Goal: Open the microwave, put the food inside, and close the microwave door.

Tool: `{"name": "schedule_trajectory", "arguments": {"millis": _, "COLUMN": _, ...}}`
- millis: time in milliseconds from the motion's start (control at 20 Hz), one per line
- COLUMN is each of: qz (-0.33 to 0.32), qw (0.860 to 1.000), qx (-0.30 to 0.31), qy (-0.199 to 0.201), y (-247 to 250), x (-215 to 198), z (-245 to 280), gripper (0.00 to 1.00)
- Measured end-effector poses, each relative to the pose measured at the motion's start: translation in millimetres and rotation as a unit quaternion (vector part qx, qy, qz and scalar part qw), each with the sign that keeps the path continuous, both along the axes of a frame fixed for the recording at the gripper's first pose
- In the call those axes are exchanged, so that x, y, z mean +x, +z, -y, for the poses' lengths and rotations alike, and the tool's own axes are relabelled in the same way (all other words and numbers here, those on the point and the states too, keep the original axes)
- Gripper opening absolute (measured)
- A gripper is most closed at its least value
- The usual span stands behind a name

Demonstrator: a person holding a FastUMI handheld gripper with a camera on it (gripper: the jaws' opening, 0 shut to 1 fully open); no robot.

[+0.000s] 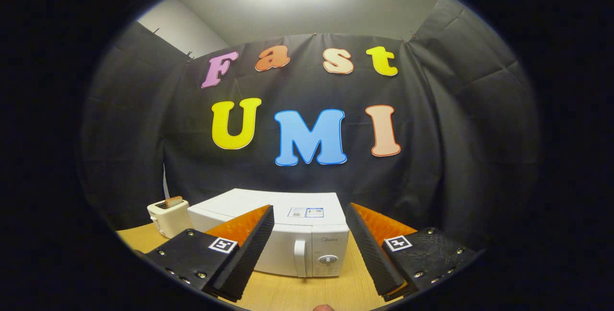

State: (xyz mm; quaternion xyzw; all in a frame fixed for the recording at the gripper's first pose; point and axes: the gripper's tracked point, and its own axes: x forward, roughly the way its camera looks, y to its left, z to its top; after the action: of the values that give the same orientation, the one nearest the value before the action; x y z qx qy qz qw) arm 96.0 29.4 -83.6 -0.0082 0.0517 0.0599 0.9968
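Observation:
A white microwave (292, 227) stands on the wooden table (297, 292) with its door shut. Its upright handle (300, 258) and a round dial (327, 260) face me, just beyond the gap between my fingers. My gripper (311, 215) hangs open above the table, a short way in front of the microwave, with nothing between its fingers. The left finger (249, 248) covers the left part of the door.
A small white toaster (168, 217) with a slice of toast sticking out of its slot stands to the left of the microwave. The black cloth wall hangs close behind both. A small rounded thing (324, 307) peeks in at the table's near edge.

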Motion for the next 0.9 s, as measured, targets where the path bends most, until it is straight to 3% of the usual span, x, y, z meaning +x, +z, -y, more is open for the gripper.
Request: {"name": "schedule_trajectory", "arguments": {"millis": 900, "qz": -0.096, "qw": 0.994, "qx": -0.036, "qy": 0.029, "y": -115.4, "x": 57.8, "z": -21.3, "gripper": 0.96}}
